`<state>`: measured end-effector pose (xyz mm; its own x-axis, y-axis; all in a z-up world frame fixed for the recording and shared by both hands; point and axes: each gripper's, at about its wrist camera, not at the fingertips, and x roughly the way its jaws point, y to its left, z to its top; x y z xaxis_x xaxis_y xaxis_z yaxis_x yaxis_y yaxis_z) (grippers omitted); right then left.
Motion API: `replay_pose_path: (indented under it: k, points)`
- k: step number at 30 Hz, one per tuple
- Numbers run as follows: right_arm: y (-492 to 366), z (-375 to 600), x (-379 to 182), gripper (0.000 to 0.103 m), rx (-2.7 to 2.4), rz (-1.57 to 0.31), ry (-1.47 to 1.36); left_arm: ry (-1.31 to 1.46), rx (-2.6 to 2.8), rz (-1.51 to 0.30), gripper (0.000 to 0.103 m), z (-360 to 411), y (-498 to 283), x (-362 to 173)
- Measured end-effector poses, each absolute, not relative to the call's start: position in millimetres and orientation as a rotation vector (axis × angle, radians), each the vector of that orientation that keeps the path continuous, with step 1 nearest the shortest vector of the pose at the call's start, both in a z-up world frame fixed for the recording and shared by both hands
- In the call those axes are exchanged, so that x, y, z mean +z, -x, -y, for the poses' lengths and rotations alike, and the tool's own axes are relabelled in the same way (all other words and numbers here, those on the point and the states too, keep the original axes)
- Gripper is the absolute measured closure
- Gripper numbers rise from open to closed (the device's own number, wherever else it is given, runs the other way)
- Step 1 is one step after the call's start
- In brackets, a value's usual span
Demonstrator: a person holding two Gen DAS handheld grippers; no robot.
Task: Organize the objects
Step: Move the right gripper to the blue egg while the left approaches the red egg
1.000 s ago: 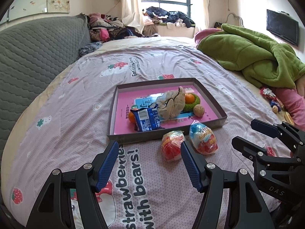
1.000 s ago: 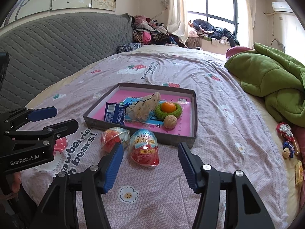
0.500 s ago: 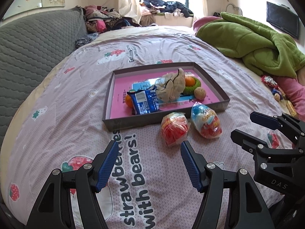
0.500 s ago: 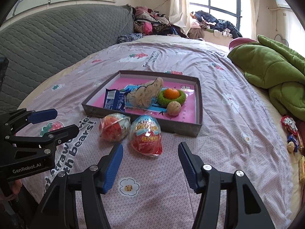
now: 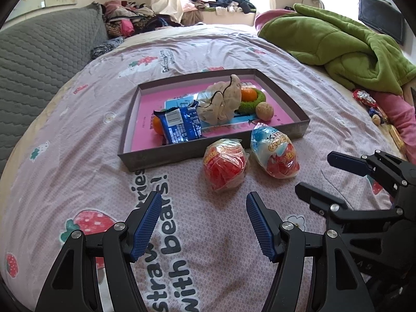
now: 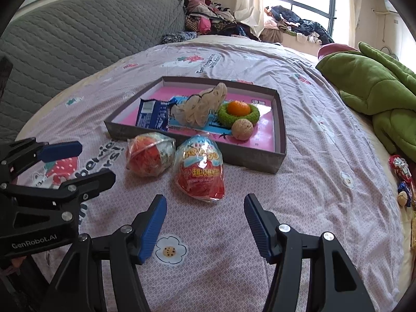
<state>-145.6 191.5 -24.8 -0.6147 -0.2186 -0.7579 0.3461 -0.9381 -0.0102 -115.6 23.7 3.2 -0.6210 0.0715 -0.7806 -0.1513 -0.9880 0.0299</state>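
Observation:
Two wrapped egg-shaped snacks lie on the bedspread in front of a shallow grey box [image 5: 166, 153] [image 6: 279, 119] with a pink floor. The red one [image 5: 225, 167] [image 6: 149, 153] is on the left, the blue-and-red one [image 5: 275, 150] [image 6: 200, 166] on the right. My left gripper [image 5: 201, 221] [image 6: 78, 160] is open, just short of the red egg. My right gripper [image 6: 204, 221] [image 5: 325, 174] is open, just short of the blue-and-red egg. Nothing sits between either pair of fingers. Inside the box are a blue snack packet [image 5: 179, 124], a beige crumpled bag [image 5: 221, 101], an orange in a green ring [image 6: 238, 110] and a walnut [image 6: 241, 128].
A green blanket [image 5: 338, 41] is heaped at the right. Small wrapped sweets [image 6: 401, 176] lie by the bed's right edge. A grey quilted headboard [image 6: 78, 31] runs along the left. Clothes are piled at the far end by the window.
Both grippers have sunk toward the bed and tipped further down, so the eggs and the box now sit closer and larger in both views. The objects themselves have not moved.

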Motion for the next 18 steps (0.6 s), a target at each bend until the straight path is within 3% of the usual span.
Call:
replay_pose_path:
  k: [18]
  points:
    - [162.0,-184.5,-42.3,0.042,-2.555,-0.296,-1.161,1.344,2.675,-0.133,0.034,-27.7,152.4,-13.0]
